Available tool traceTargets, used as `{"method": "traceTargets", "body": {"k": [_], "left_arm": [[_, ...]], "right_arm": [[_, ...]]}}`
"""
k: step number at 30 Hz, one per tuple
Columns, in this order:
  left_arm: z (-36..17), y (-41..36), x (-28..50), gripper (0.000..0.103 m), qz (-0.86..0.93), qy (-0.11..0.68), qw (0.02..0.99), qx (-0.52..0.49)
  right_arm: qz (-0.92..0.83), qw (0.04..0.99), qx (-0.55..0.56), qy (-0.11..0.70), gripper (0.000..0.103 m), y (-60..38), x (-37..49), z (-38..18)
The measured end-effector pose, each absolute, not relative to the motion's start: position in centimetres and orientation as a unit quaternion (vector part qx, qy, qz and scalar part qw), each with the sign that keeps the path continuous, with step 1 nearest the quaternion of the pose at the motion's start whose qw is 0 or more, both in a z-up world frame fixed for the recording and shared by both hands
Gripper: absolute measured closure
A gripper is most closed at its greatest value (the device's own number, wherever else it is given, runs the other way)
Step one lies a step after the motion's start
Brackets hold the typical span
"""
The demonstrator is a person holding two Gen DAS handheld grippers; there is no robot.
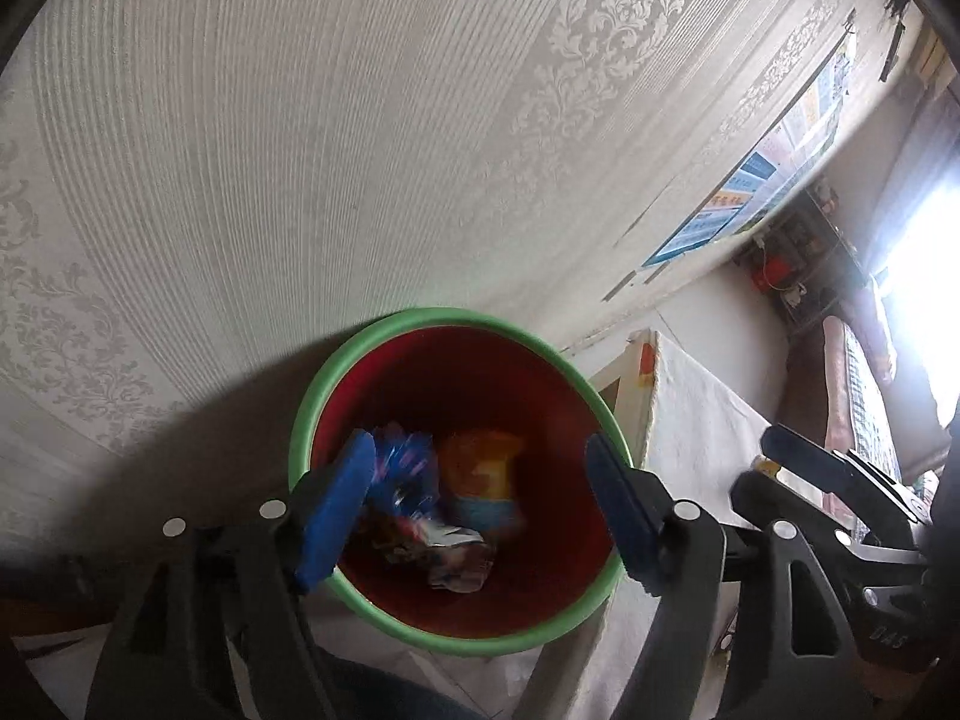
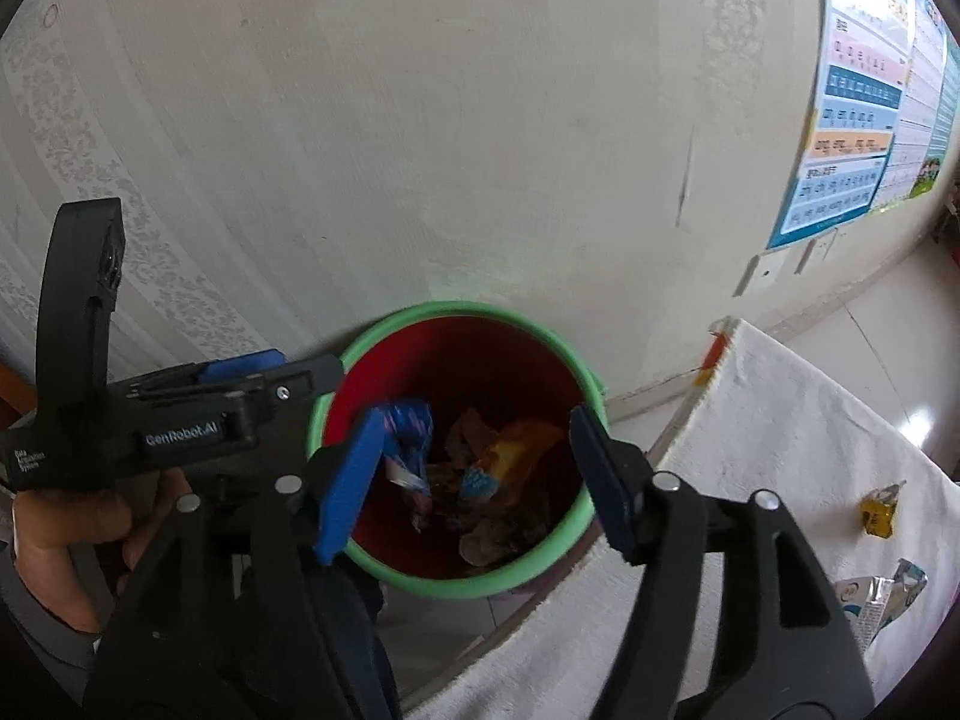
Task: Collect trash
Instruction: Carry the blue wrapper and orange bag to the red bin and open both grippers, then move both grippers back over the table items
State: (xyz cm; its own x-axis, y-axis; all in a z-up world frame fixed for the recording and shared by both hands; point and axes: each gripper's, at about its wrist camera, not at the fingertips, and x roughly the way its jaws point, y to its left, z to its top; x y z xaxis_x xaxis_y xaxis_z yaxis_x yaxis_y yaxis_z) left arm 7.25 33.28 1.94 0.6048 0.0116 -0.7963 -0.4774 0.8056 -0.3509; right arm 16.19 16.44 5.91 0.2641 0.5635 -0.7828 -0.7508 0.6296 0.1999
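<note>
A red bin with a green rim [image 1: 384,336] stands against the wall; it also shows in the right wrist view [image 2: 420,315]. Inside lie a blue wrapper [image 1: 405,462], an orange-yellow packet [image 1: 483,468] and a crumpled silver wrapper [image 1: 459,558]. My left gripper [image 1: 480,510] is open and empty above the bin mouth. My right gripper [image 2: 477,480] is open and empty above the bin too. A small yellow wrapper [image 2: 879,510] and a white-blue wrapper [image 2: 879,597] lie on the white-clothed table [image 2: 780,420].
The patterned wall [image 1: 360,150] is right behind the bin. The table edge [image 2: 714,348] is just right of the bin. A poster [image 2: 852,138] hangs on the wall. The left gripper's body [image 2: 180,420] and a hand are at left.
</note>
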Motion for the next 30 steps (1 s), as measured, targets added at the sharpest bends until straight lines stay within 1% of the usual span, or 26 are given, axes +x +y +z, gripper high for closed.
{"method": "traceTargets", "body": {"k": [2, 6, 10, 12, 17, 24, 30], "left_arm": [[2.1, 32.8, 7.2, 0.029, 0.145, 0.421, 0.851, -0.277], [2.5, 31.9, 6.6, 0.016, 0.151, 0.42, 0.854, -0.269], [3.3, 29.9, 6.6, 0.014, 0.143, 0.42, 0.857, -0.262], [3.9, 28.6, 6.7, 0.011, 0.135, 0.419, 0.861, -0.255], [5.2, 24.7, 7.2, 0.009, 0.111, 0.416, 0.87, -0.238], [6.0, 19.1, 8.1, 0.009, 0.07, 0.414, 0.879, -0.224], [5.4, 13.5, 8.9, 0.009, 0.027, 0.427, 0.879, -0.208]], "right_arm": [[0.412, 0.792, -0.103, 0.44, 0.035, 15.6, 16.1, 6.2], [0.399, 0.8, -0.091, 0.438, 0.03, 13.1, 15.8, 6.9], [0.387, 0.811, -0.078, 0.432, 0.025, 10.5, 15.1, 7.8], [0.38, 0.817, -0.072, 0.428, 0.023, 8.9, 14.9, 8.2], [0.355, 0.834, -0.058, 0.418, 0.019, 4.3, 14.3, 9.2], [0.314, 0.853, -0.044, 0.416, 0.018, -2.5, 13.4, 9.6], [0.27, 0.866, -0.035, 0.418, 0.017, -8.7, 12.5, 9.4]]}}
